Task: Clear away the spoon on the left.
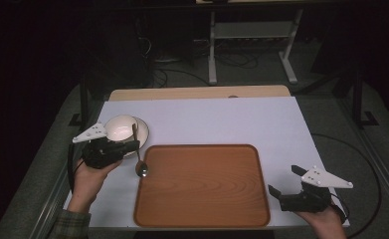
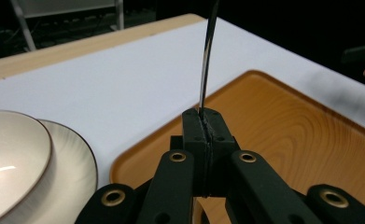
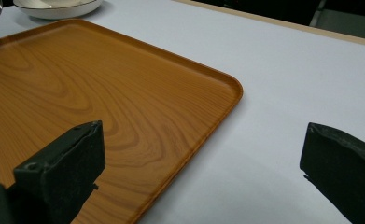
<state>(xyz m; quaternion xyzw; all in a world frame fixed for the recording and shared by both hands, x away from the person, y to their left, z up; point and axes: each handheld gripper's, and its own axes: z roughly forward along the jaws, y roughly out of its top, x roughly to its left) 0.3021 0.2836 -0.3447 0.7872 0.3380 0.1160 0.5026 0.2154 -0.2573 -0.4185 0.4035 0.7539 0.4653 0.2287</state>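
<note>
Pinching a spoon [image 1: 138, 152] by its handle between the pressed-together jaws of the left gripper [image 1: 132, 145], just off the near-left corner of the wooden tray [image 1: 202, 209]. Hanging with the spoon's bowl down, over the tray's left rim; touching or hovering, impossible to tell. Sitting just left of that tray corner: a white bowl [image 1: 120, 126] on a plate [image 1: 143, 130]. Holding nothing in the right gripper [image 1: 283, 182], jaws spread wide, beside the tray's right edge above the white table cover [image 1: 207, 119].

Wood-grain orange-brown tray [image 1: 202, 194], cream bowl [image 1: 121, 127], dark-rimmed cream plate [image 1: 143, 130], silver spoon [image 1: 142, 169], black fingers [image 3: 61, 170]
</note>
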